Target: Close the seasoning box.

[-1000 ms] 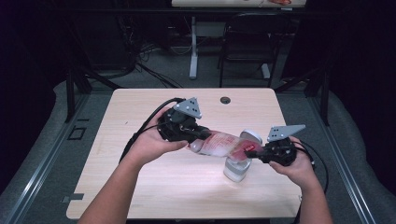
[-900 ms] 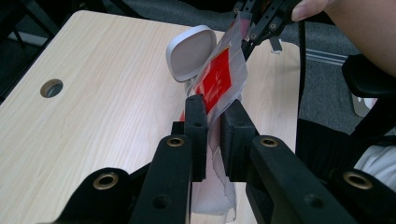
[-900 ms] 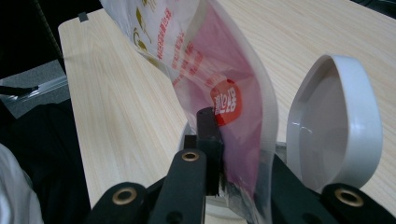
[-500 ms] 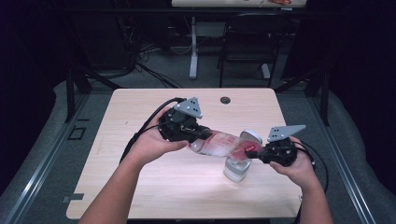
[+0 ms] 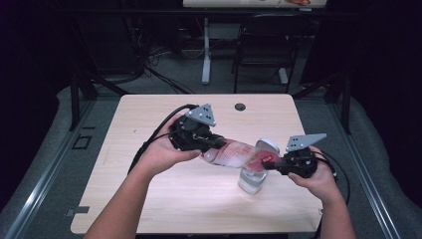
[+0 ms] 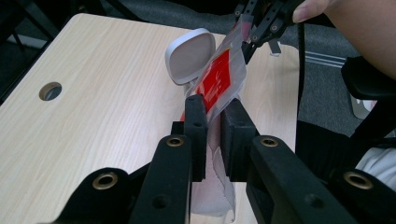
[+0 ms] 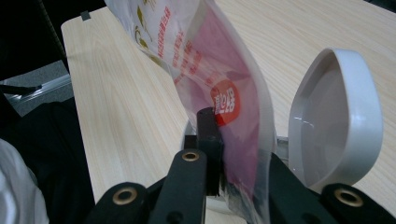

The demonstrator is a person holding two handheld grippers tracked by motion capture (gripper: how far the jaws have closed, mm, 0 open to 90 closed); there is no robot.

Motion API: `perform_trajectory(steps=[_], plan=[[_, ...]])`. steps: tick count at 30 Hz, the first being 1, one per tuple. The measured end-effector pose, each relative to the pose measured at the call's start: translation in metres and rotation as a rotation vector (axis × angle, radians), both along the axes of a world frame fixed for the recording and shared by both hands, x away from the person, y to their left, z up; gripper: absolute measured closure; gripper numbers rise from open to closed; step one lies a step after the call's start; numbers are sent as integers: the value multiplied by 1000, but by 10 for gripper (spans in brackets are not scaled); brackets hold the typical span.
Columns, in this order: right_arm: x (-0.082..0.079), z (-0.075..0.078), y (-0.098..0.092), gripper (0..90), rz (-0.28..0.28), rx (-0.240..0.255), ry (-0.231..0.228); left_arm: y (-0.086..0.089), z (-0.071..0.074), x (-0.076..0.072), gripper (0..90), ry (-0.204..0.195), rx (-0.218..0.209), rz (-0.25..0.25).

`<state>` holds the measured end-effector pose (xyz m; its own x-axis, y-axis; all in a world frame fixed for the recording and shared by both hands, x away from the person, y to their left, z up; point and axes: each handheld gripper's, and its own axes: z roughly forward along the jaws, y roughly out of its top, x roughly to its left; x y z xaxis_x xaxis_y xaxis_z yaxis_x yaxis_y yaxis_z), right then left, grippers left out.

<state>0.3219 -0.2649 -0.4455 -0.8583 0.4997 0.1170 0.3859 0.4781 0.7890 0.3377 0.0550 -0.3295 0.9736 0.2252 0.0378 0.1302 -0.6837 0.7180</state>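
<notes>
The pouch (image 6: 219,81) is clear plastic with a red panel and printed lettering; the container (image 5: 251,180) and its lid (image 7: 336,116) are white; the table (image 5: 149,199) is pale wood grain.

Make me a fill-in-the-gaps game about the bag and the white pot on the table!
1. The plastic bag is held at both ends by two ____.
2. The white container under the bag has its lid flipped ____.
3. The big label on the bag is coloured ____.
4. The table top is made of light ____.

Missing words: grippers; open; red; wood
</notes>
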Motion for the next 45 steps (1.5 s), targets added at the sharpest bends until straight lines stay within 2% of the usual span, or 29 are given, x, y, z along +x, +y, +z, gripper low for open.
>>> perform_trajectory(steps=[37, 45], plan=[[0, 0, 0, 891, 6, 9, 1, 3, -2, 1, 819, 4, -8, -1], [-1, 2, 0, 893, -12, 16, -23, 8, -7, 1, 817, 10, -22, 10]])
